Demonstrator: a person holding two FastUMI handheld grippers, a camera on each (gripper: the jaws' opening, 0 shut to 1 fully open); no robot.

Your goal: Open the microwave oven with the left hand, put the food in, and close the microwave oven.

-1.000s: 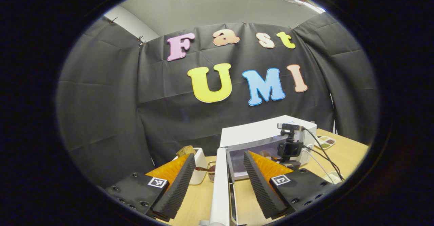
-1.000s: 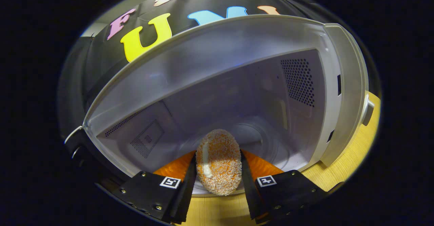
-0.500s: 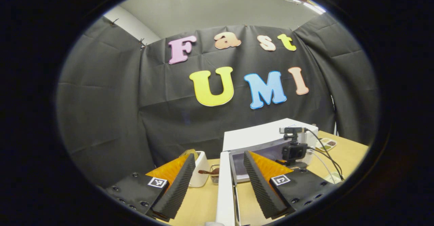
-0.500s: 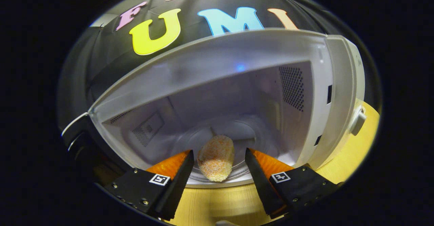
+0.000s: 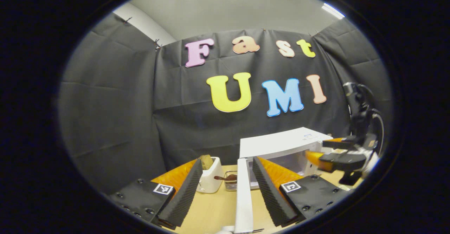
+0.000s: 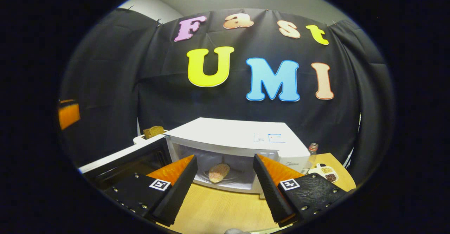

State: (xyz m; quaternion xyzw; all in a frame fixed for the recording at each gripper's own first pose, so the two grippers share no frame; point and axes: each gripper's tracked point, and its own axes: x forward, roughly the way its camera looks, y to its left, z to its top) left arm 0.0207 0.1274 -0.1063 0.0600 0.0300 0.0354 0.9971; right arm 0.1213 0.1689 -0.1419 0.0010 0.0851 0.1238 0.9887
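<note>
White toaster (image 5: 210, 179) with a bread slice in its slot sits past the left gripper's (image 5: 227, 188) left finger, a small wire basket (image 5: 231, 184) just beside it. Left gripper tongs are spread wide and hold nothing. The open microwave door (image 5: 242, 195) runs edge-on between them, touching neither finger as far as I can tell. Microwave (image 5: 281, 148) body is ahead, past the right finger. The other gripper shows at the far right of the left gripper view, off the oven front.

Right gripper view, same order: open door (image 6: 119, 158) past the left finger, toaster (image 6: 149, 135) behind it, then the cavity dead ahead. Right gripper (image 6: 225, 188) tongs are wide and empty. The food (image 6: 218, 172), a breaded oval piece, lies on the turntable inside, framed between the fingers but well clear of them. Bottle (image 6: 311, 153) and a small seasoning tray (image 6: 325, 172) sit past the right finger on the wooden table (image 6: 218, 209).

Judgement: food is placed, so open and load are done. Closing is the step in hand.

Next move: left gripper bears on the door's outer face and swings it to the latch. Right gripper should stay out of the door's arc.
</note>
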